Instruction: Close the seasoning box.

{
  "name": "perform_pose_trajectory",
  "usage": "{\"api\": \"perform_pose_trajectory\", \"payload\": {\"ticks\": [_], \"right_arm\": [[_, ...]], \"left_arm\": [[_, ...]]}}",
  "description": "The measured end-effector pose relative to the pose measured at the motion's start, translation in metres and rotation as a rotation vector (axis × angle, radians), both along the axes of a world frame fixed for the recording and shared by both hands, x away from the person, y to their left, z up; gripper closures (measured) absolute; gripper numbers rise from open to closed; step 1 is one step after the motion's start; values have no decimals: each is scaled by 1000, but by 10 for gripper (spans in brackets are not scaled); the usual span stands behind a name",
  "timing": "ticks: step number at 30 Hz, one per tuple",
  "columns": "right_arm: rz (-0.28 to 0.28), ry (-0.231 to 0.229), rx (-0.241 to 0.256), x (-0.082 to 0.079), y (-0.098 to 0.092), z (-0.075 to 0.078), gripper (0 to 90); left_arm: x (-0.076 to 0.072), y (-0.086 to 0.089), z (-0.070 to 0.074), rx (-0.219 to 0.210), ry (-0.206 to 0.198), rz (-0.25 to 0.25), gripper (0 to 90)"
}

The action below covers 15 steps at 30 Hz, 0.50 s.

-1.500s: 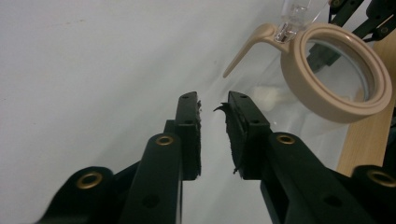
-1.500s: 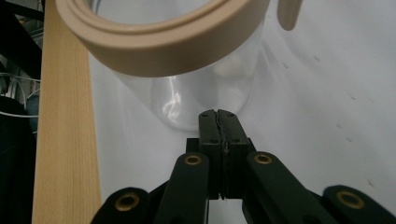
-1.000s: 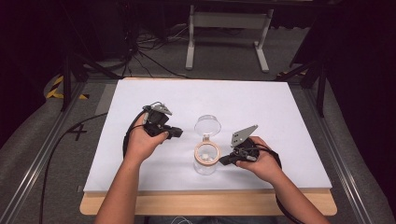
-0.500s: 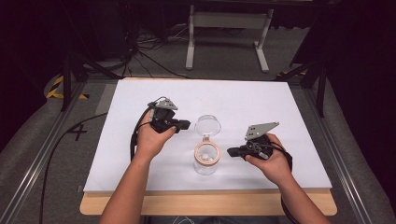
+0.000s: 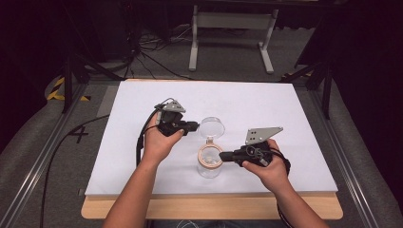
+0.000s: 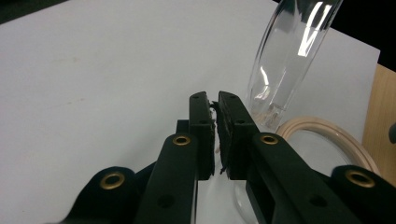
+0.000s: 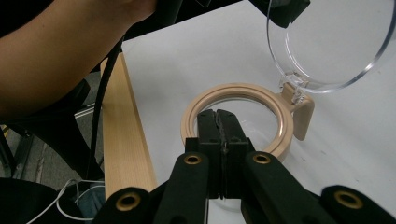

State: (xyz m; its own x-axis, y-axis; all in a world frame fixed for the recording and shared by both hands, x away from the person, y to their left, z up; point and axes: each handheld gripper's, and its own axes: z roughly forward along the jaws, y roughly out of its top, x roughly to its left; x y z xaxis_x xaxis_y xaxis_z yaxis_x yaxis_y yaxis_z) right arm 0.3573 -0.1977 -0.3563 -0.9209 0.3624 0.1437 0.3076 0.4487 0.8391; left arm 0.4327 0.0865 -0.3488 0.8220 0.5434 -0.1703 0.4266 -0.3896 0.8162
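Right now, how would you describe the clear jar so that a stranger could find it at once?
Look at the white table top, near its front middle, between the person's two hands. The clear jar stands there, with a beige ring around its mouth. Its round transparent lid stands open on a hinge.

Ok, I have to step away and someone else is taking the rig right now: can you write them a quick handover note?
Left claw: shut, empty, tips beside the edge of the clear lid.
Right claw: shut, empty, tips over the rim of the jar.
Things: a clear jar with a tan sealing ring stands on the white board, near its front edge; the hinged lid stands up, swung open.
Done: the jar is open.
Left: nothing is gripped. The lid probably gets pushed down onto the ring next, though that is a guess.
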Motion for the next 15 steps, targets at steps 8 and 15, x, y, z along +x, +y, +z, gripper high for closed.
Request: {"api": "perform_pose_trajectory", "payload": {"ticks": [8, 15], "right_arm": [[-19, 8, 7, 4, -1, -4, 900], [-23, 15, 12, 6, 0, -4, 900]], "left_arm": [[-8, -2, 8, 14, -32, 1, 848], [-13, -4, 12, 14, -35, -27, 837]]}}
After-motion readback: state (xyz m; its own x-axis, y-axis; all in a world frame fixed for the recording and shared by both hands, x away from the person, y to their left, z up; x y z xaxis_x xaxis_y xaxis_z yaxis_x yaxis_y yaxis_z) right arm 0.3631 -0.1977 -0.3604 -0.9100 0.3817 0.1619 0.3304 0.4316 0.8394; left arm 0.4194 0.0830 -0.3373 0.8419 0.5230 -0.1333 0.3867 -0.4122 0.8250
